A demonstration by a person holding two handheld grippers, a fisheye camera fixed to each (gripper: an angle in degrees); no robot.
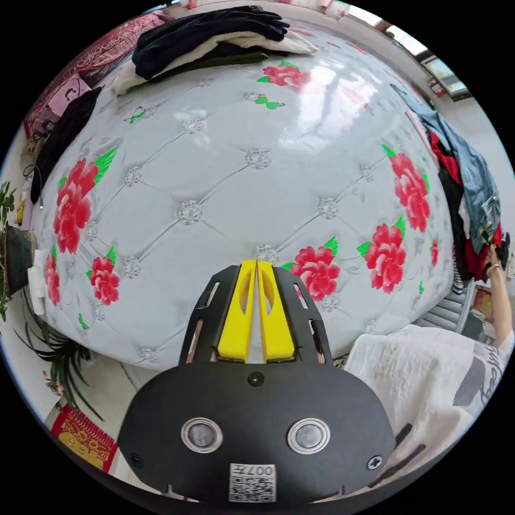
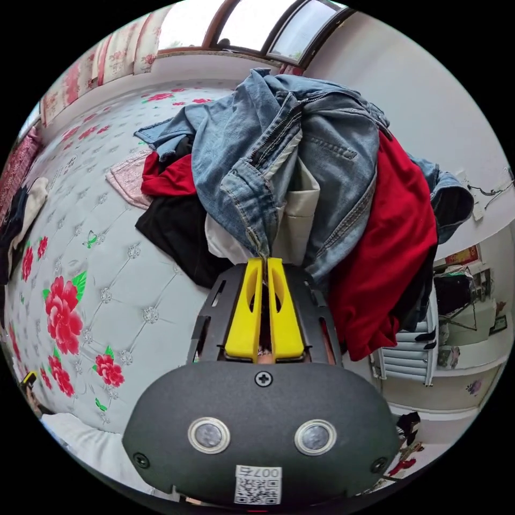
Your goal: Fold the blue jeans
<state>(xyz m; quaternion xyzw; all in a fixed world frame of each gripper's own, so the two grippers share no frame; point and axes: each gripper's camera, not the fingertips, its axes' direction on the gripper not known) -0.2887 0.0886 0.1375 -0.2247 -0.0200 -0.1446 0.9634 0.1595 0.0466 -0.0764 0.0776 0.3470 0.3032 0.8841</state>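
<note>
A: In the right gripper view, our right gripper (image 2: 263,261) sits at lower centre with its yellow jaws together, pinching the hem edge of the blue jeans (image 2: 284,155) that hangs just above the tips.

B: Agreed, both jaws press on the denim. The jeans lie on top of a heap in the middle of the frame, over a red garment (image 2: 394,236) to the right, a black garment (image 2: 179,230) to the left and a pale cream piece (image 2: 295,222) between them.

A: The heap rests on the bed (image 2: 107,252), whose quilted grey cover with red flowers fills the left side.

B: In the left gripper view, our left gripper (image 1: 256,264) at lower centre has its jaws closed together with nothing between them, above the bare flowered bed (image 1: 225,177).

A: There the jeans (image 1: 472,177) show at the right edge, draped over the same heap. A stack of dark and cream clothes (image 1: 209,37) lies at the upper left of the bed, well apart.
</note>
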